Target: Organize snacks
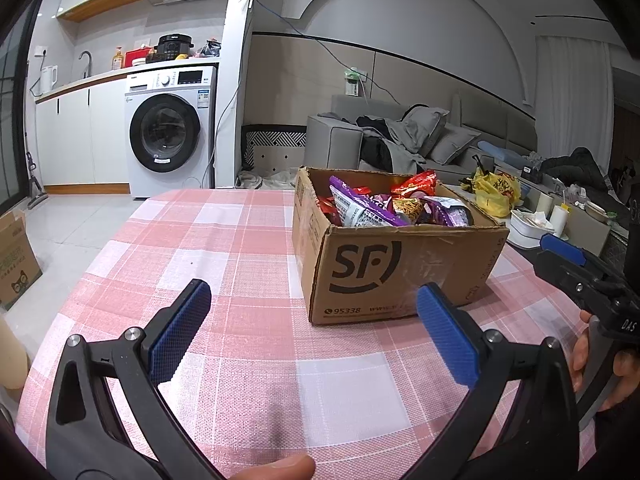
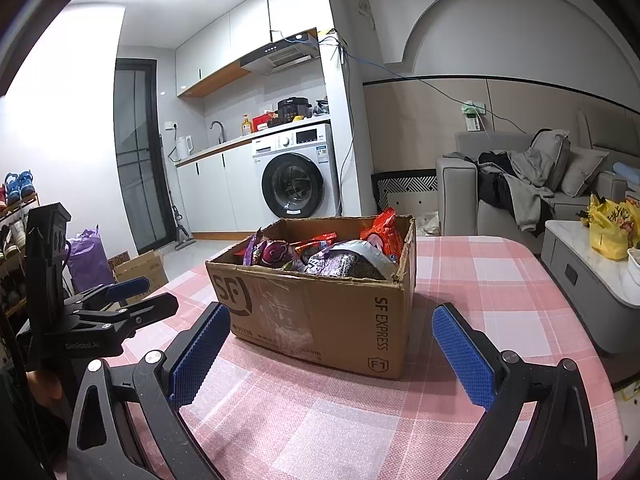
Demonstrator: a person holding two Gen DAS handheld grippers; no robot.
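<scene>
Two grippers, both with fingers spread wide and empty. One cardboard box (image 1: 396,264) with an SF logo sits on the pink plaid surface (image 1: 224,248), toward its far right part in the left wrist view. Left gripper (image 1: 314,316) hovers low over the cloth, near the box's front-left corner; its right blue finger (image 1: 448,340) overlaps the box's printed face in the picture, contact not clear. Right gripper (image 2: 330,344) faces the box's near corner, box between and beyond its fingers, apart from them.

Snack packets (image 1: 384,204) are heaped inside the box: at least two purple, at least two red/orange, one yellowish; exact count hard to tell, they overlap. Box top is open, flaps gone or folded, long axis running left-right in the left wrist view.

Around: washing machine (image 1: 168,136) far left, grey sofa (image 1: 420,136) with clothes behind the box, yellow bag (image 1: 496,192) on a low side table at right.
</scene>
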